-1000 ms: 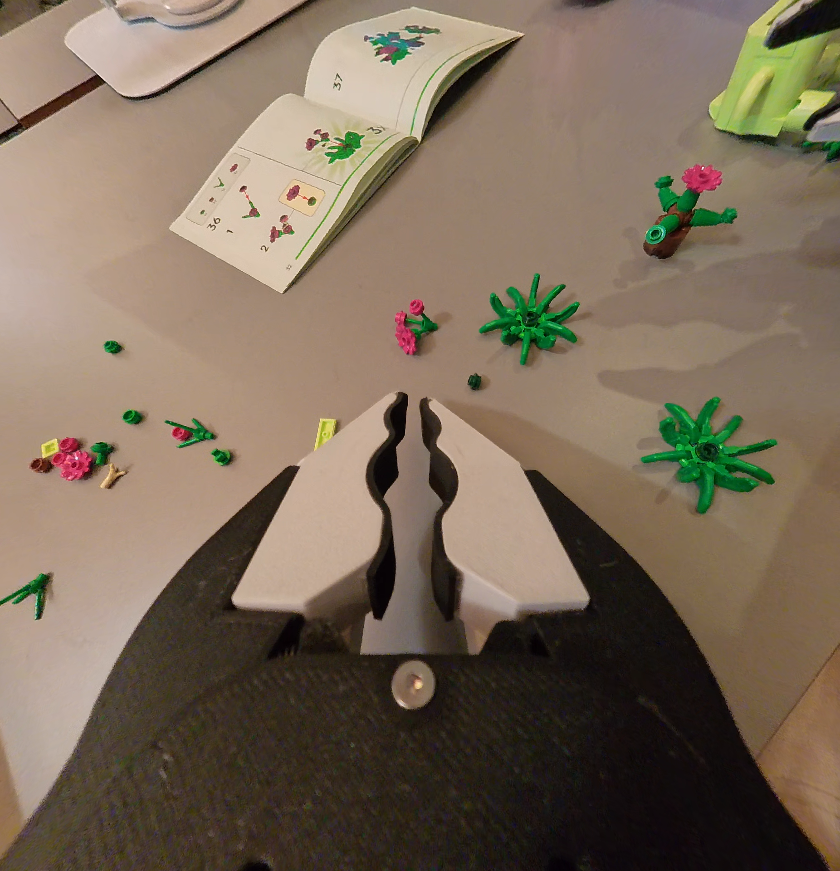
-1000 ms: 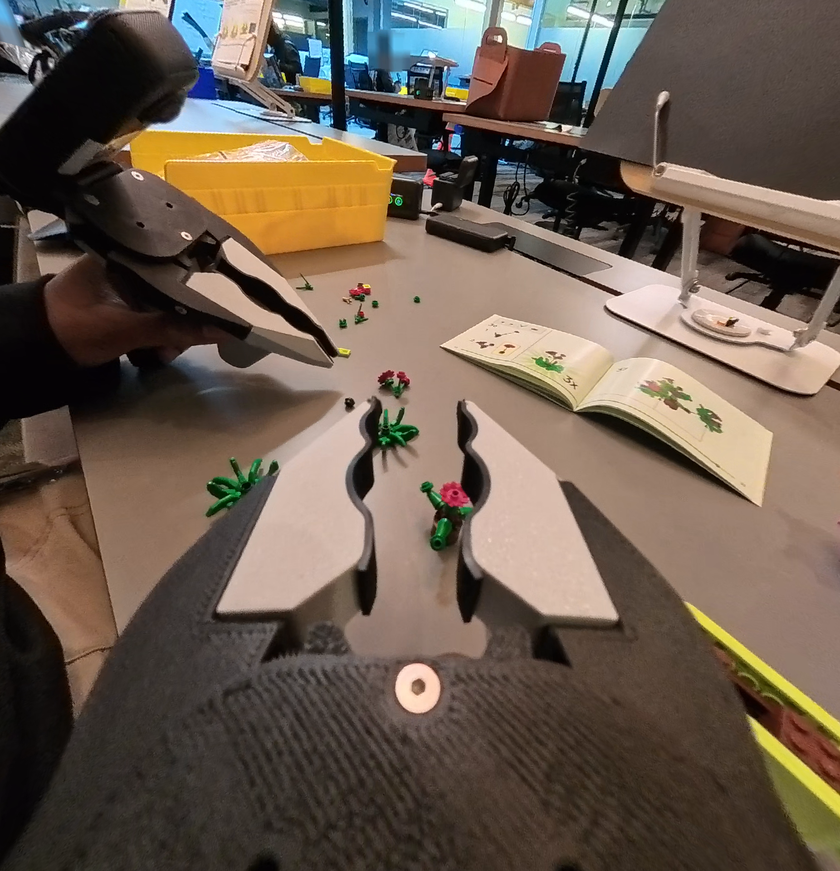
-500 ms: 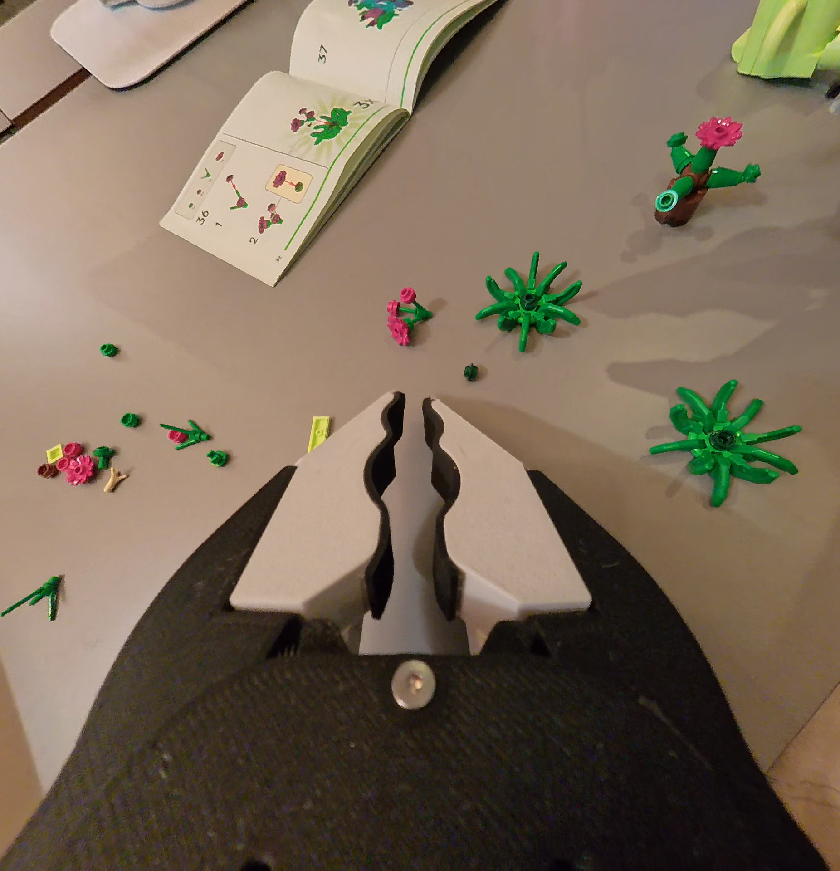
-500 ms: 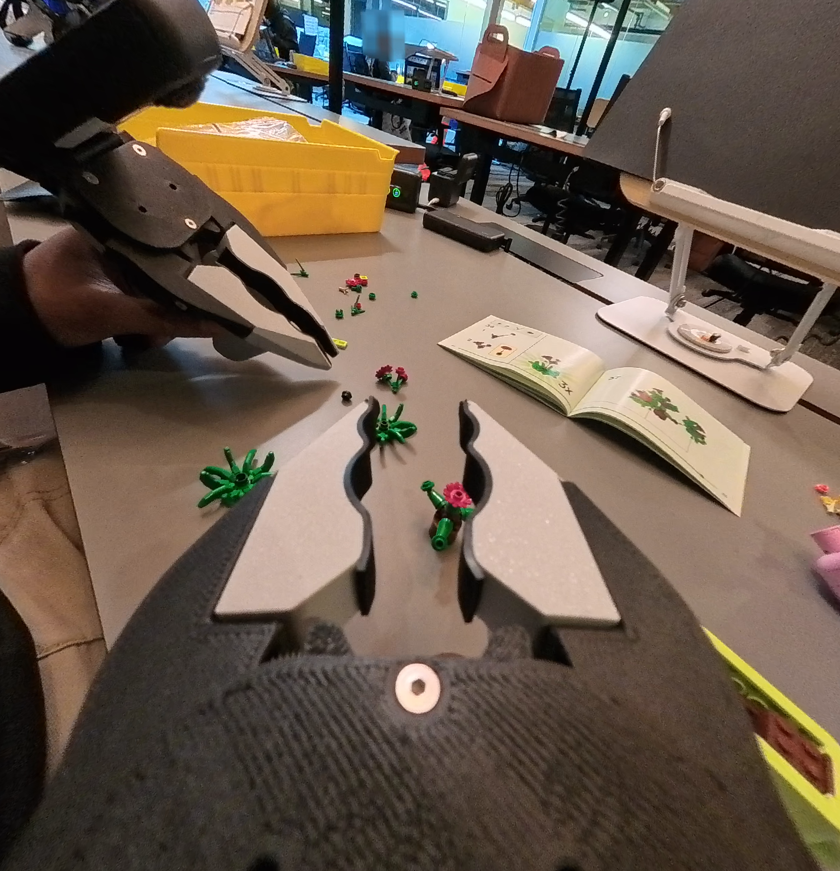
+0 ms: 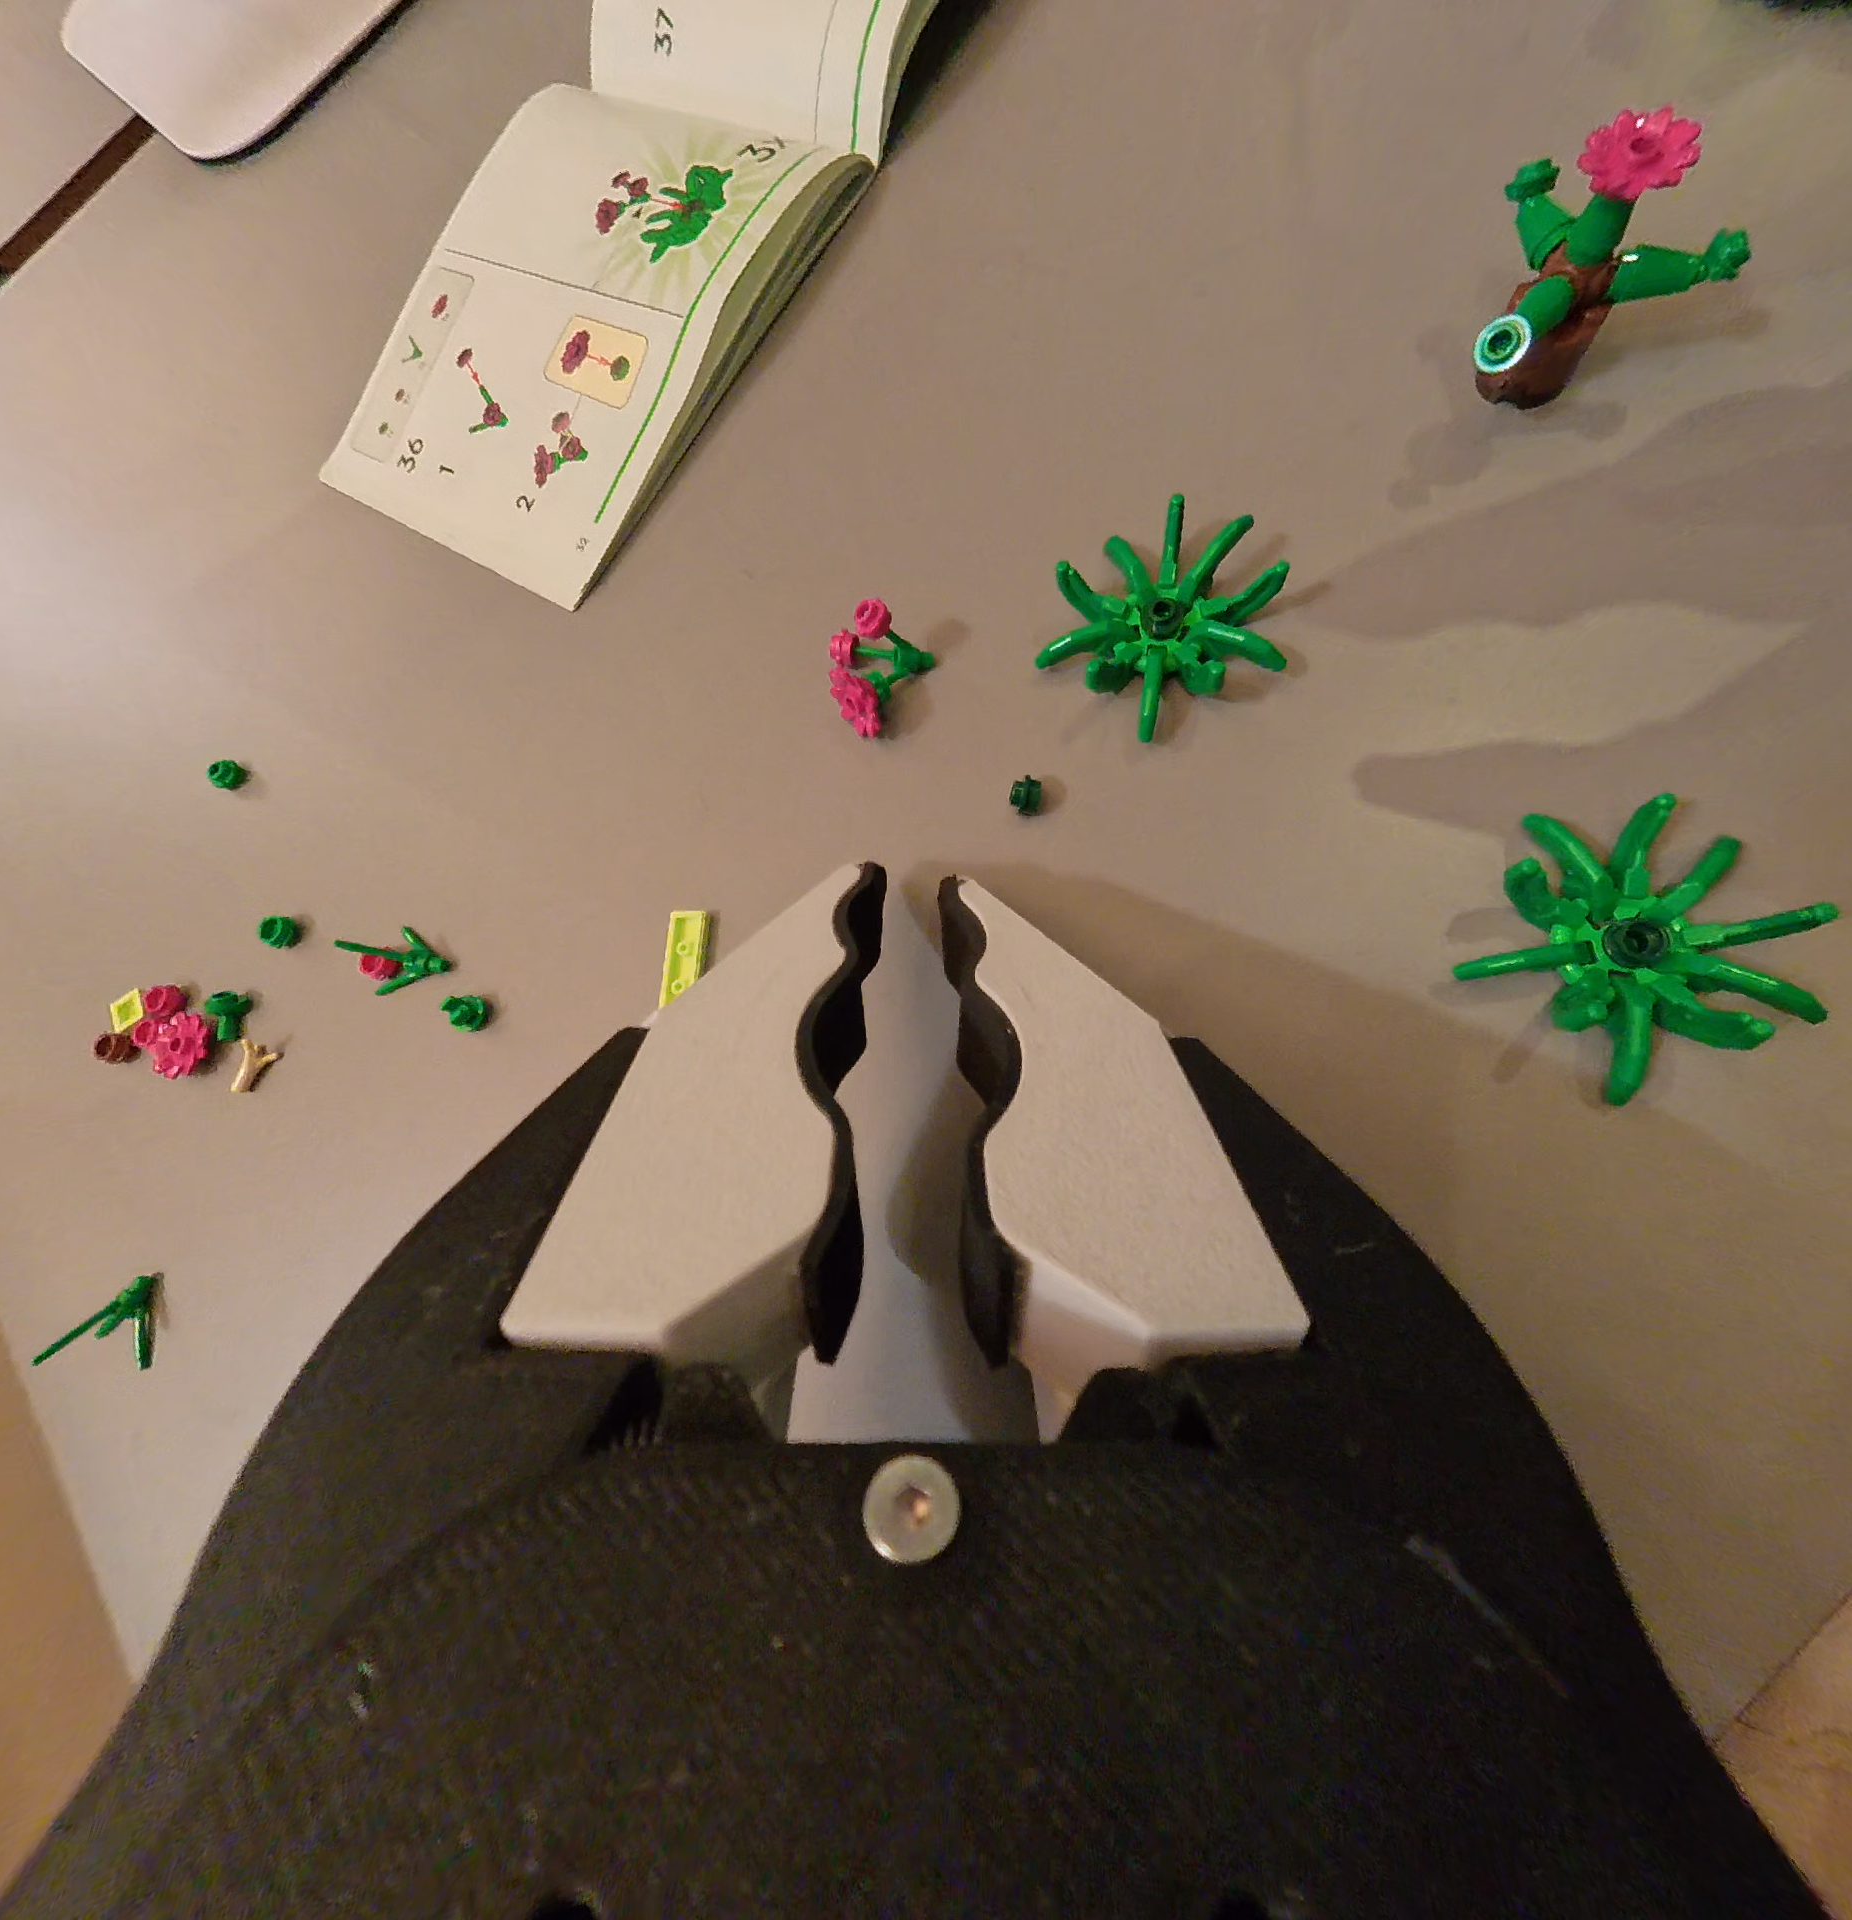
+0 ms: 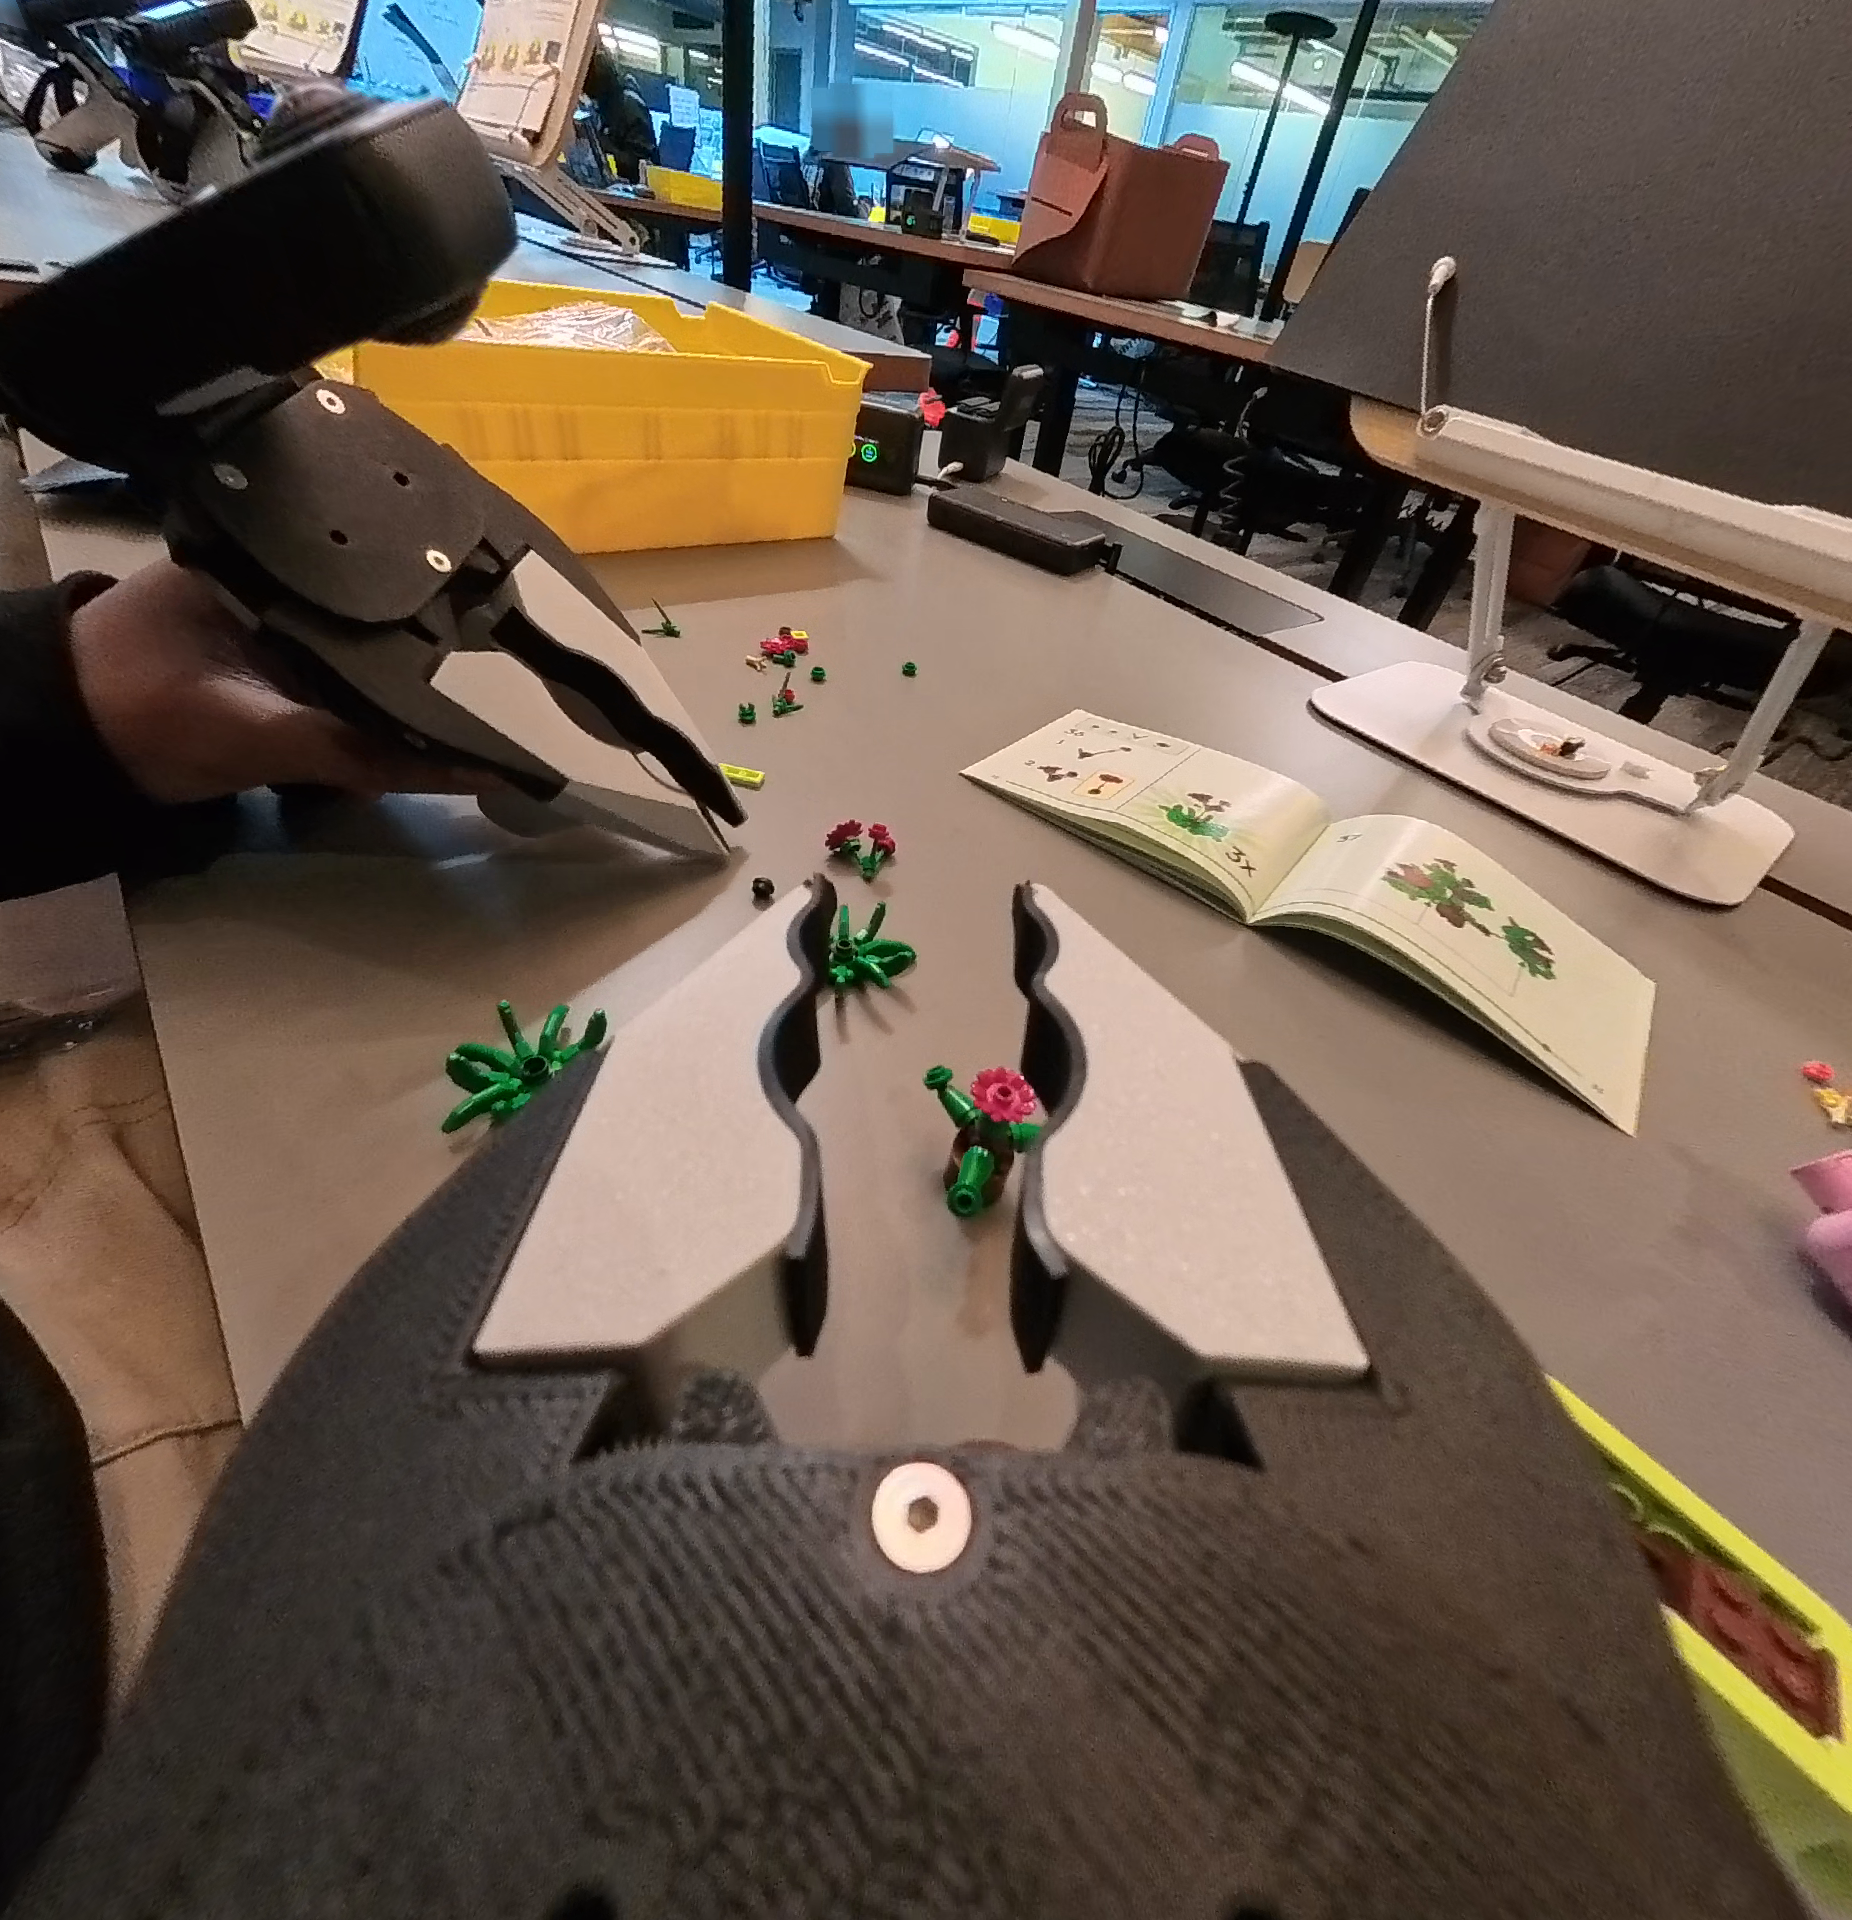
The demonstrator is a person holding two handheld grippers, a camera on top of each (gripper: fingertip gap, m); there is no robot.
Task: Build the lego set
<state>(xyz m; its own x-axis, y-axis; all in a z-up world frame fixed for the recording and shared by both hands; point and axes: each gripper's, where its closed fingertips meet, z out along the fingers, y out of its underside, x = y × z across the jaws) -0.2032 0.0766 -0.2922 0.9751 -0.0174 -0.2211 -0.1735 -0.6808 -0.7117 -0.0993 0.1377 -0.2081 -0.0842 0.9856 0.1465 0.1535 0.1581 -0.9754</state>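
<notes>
My left gripper [image 5: 911, 878] is nearly shut with only a narrow gap, and it holds nothing. It hovers low over the grey table, just short of a dark green stud [image 5: 1024, 795] and a pink flower sprig [image 5: 870, 665]. A lime plate [image 5: 683, 956] lies by its left finger. Two green leafy plants [image 5: 1161, 623] [image 5: 1639, 945] lie to the right. A brown stump with green stems and a pink flower [image 5: 1587, 260] stands at the far right. My right gripper [image 6: 922, 891] is open and empty, and the stump [image 6: 984, 1132] shows on the table between its fingers. The left gripper [image 6: 730, 821] is also in that view.
An open instruction booklet [image 5: 631, 312] [image 6: 1317, 883] lies beyond the pieces. Several small loose pieces [image 5: 174, 1029] sit at the left near the table edge. A yellow bin [image 6: 610, 436], a white lamp base [image 6: 1556, 790], a lime build [image 6: 1732, 1662] and a purple piece [image 6: 1847, 1236] ring the area. Across from one pair of fingers to the other is roughly 15 cm. About 4 cm separates my left fingertips from the lime plate [image 5: 683, 956]. The right camera catches it too, in the right wrist view [image 6: 739, 773]. My left tips are roughly 5 cm from the pink flower sprig [image 5: 870, 665]. Look for it in the right wrist view [image 6: 864, 843] too.
My left gripper has moved forward and lower toward the stud and the flower sprig. Neither gripper's jaws have changed. The right gripper has shifted only slightly.
</notes>
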